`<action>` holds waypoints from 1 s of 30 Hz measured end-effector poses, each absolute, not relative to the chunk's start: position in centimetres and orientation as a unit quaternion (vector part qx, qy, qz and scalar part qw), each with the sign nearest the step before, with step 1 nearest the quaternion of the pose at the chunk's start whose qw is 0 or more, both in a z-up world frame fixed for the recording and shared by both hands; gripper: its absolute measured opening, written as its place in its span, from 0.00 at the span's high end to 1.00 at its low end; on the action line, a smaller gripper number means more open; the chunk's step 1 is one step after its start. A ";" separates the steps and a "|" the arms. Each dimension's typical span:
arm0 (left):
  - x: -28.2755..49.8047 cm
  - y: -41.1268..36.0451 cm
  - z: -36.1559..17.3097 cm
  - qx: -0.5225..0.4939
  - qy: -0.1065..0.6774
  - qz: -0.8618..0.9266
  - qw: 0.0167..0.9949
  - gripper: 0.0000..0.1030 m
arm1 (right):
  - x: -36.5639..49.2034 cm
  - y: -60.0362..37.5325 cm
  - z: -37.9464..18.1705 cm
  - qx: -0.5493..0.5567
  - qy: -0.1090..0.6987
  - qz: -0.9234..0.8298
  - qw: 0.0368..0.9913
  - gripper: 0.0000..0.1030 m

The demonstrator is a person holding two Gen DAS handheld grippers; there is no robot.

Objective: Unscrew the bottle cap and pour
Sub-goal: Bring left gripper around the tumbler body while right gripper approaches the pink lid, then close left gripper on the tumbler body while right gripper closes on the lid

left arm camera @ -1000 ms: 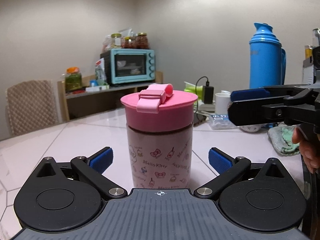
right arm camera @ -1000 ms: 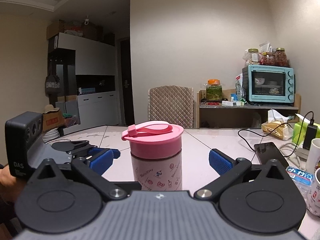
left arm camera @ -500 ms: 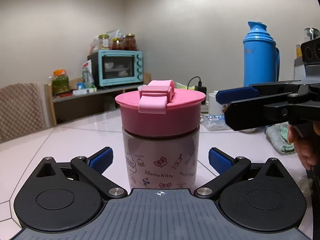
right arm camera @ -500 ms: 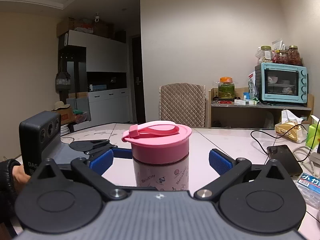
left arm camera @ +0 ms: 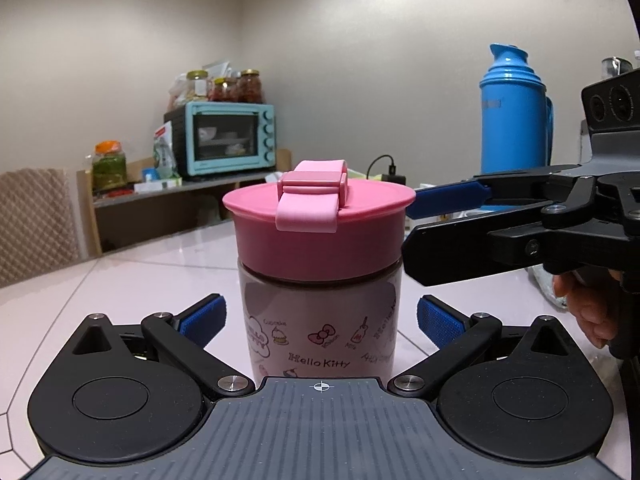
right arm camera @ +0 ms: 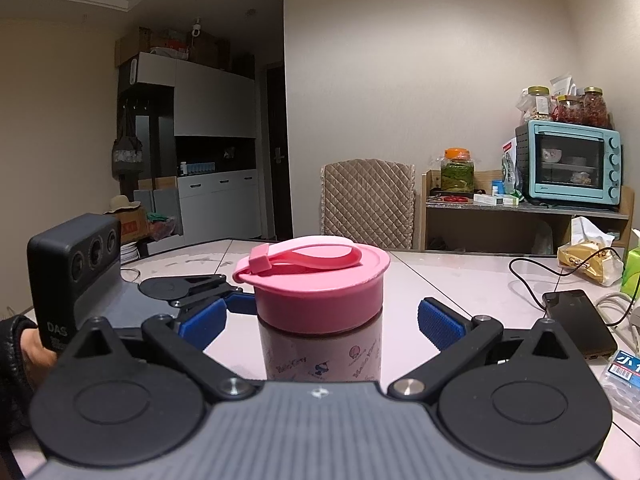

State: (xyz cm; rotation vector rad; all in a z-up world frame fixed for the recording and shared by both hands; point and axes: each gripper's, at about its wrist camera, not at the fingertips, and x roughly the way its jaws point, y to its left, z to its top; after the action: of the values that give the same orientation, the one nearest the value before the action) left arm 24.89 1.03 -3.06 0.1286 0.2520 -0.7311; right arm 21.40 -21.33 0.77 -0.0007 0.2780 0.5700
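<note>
A Hello Kitty bottle (left arm camera: 320, 332) with a wide pink screw cap (left arm camera: 319, 236) and pink strap stands upright on the pale table. My left gripper (left arm camera: 322, 316) is open, its blue pads either side of the bottle's body, not touching. My right gripper (right arm camera: 320, 320) is open at cap height, its pads flanking the pink cap (right arm camera: 320, 284) with gaps on both sides. In the left wrist view the right gripper's fingers (left arm camera: 452, 200) reach in from the right beside the cap. The bottle's base is hidden behind both gripper bodies.
A blue thermos (left arm camera: 516, 116) stands at the back right. A phone (right arm camera: 580, 320) with cable, a tissue pack (right arm camera: 624, 376) and a snack bag (right arm camera: 588, 256) lie on the table to the right. A teal oven (right arm camera: 572, 164) sits on a shelf; a quilted chair (right arm camera: 366, 204) stands behind the table.
Both grippers have moved closer to the bottle, which now looks larger and sits between each pair of pads. The right gripper's fingers have come up to the cap. Both stay open.
</note>
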 end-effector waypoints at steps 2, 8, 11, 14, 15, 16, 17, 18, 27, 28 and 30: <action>25.0 0.9 -3.1 0.065 0.124 -0.359 0.923 0.00 | 21.5 -21.3 0.7 -0.002 0.137 0.282 0.949 0.00; 25.4 0.7 -3.1 0.071 0.120 -0.363 0.921 0.00 | 22.0 -21.2 0.6 -0.004 0.141 0.285 0.948 0.00; 25.7 0.8 -3.1 0.066 0.123 -0.365 0.920 0.00 | 22.1 -21.2 0.6 -0.003 0.139 0.287 0.948 0.00; 25.9 0.9 -3.1 0.062 0.125 -0.370 0.918 0.00 | 22.3 -21.1 0.6 -0.003 0.139 0.289 0.947 0.00; 26.0 0.9 -3.1 0.060 0.126 -0.373 0.917 0.00 | 22.4 -21.1 0.6 -0.004 0.140 0.290 0.947 0.00; 26.0 1.0 -3.1 0.058 0.127 -0.374 0.917 0.00 | 22.5 -21.0 0.6 -0.005 0.140 0.291 0.946 0.00; 26.1 1.0 -3.1 0.056 0.126 -0.375 0.917 0.00 | 22.5 -20.9 0.6 -0.005 0.140 0.292 0.946 0.00; 26.2 1.1 -3.1 0.055 0.126 -0.375 0.917 0.00 | 22.6 -20.9 0.6 -0.005 0.140 0.292 0.946 0.00; 26.6 0.9 -3.0 0.053 0.120 -0.383 0.915 0.01 | 22.8 -20.9 0.6 -0.002 0.139 0.293 0.946 0.00; 26.6 0.9 -3.0 0.053 0.121 -0.383 0.914 0.02 | 22.9 -20.9 0.6 -0.003 0.139 0.293 0.946 0.00; 26.6 0.9 -3.0 0.053 0.122 -0.382 0.914 0.04 | 22.9 -20.9 0.6 -0.002 0.140 0.294 0.946 0.00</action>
State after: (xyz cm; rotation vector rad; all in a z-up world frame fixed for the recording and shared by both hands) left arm 26.64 0.91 -2.96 0.1089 0.2503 -0.7875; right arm 22.92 -20.87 0.56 -0.0037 0.2843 0.5984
